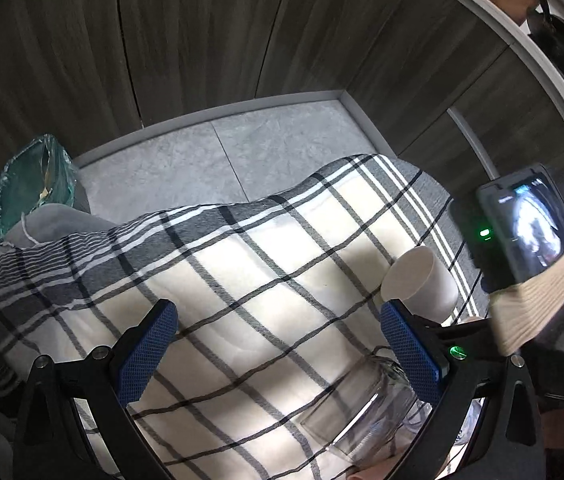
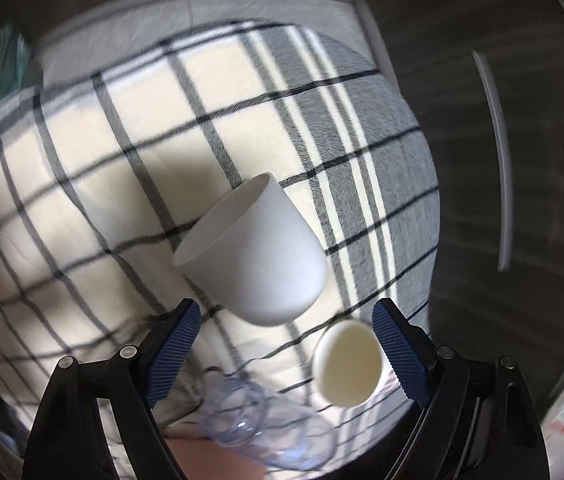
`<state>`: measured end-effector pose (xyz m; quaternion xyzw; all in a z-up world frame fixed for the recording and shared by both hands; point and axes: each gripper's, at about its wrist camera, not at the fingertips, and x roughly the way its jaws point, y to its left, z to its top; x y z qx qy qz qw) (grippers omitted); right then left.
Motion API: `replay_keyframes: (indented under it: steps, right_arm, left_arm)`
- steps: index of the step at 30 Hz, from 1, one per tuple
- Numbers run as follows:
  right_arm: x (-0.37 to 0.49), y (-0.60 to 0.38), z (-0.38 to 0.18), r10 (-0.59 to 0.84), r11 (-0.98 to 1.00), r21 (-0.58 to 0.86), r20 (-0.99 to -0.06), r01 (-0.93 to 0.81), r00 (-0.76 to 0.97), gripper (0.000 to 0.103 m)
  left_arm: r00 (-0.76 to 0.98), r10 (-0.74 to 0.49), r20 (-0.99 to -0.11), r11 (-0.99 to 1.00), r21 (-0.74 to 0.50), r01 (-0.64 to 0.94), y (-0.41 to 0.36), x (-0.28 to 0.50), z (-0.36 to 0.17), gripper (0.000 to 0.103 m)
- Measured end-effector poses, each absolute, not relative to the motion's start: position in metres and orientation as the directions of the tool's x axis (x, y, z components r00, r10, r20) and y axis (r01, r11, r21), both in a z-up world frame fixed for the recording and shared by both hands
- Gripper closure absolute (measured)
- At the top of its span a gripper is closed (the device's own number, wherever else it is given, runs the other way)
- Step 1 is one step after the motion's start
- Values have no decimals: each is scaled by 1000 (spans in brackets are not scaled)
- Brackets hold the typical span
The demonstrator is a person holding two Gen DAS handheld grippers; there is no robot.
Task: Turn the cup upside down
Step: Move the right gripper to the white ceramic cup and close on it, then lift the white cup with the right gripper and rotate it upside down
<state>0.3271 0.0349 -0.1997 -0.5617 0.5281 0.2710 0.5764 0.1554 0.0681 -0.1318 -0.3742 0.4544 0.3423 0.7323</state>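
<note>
A white cup (image 2: pixel 257 252) is tilted, mouth facing down-left, base up-right, just beyond my open right gripper (image 2: pixel 286 320); neither finger touches it, and I cannot tell whether it rests on the cloth. It also shows in the left wrist view (image 1: pixel 422 280), past the right fingertip (image 1: pixel 406 336) of my open, empty left gripper (image 1: pixel 277 320). A second white cup (image 2: pixel 348 366) stands upright near the right gripper's right finger. A clear glass (image 2: pixel 257 416) lies on its side below; it also shows in the left wrist view (image 1: pixel 362 404).
A plaid cloth (image 1: pixel 241 280) covers the round table. Dark wood cabinet doors (image 1: pixel 201 32) stand behind, above a grey tiled floor (image 1: pixel 185 160). A bin with a green bag (image 1: pixel 13 192) is at left. The other gripper's phone screen (image 1: pixel 530 220) is at right.
</note>
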Motion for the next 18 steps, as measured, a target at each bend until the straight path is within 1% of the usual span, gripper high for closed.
replay_keyframes:
  steps: [3, 7, 8, 9, 10, 15, 18]
  right_arm:
    - [328, 40, -211, -299, 143, -382, -896, -913, 328, 15]
    - [328, 51, -220, -280, 96, -371, -901, -924, 333, 15]
    - [328, 53, -221, -275, 93, -365, -904, -926, 328, 18]
    - [330, 53, -223, -268, 102, -351, -911, -931, 314, 30]
    - [331, 53, -224, -264, 114, -337, -917, -935, 299, 35]
    - [343, 45, -217, -216, 231, -306, -942, -924, 258, 35]
    - [345, 40, -210, -199, 280, -312, -944, -908, 264, 35]
  left_arm:
    - [332, 139, -933, 483, -229, -845, 70, 161, -142, 0]
    - [326, 133, -936, 477, -228, -849, 73, 164, -151, 0]
    - [327, 135, -935, 481, -227, -847, 74, 165, -152, 0]
    - [330, 131, -935, 483, -230, -845, 74, 166, -153, 0]
    - [330, 129, -935, 481, -232, -845, 75, 166, -154, 0]
    - [336, 137, -932, 493, -230, -839, 78, 168, -154, 0]
    - [354, 142, -925, 523, -233, -820, 75, 168, -148, 0]
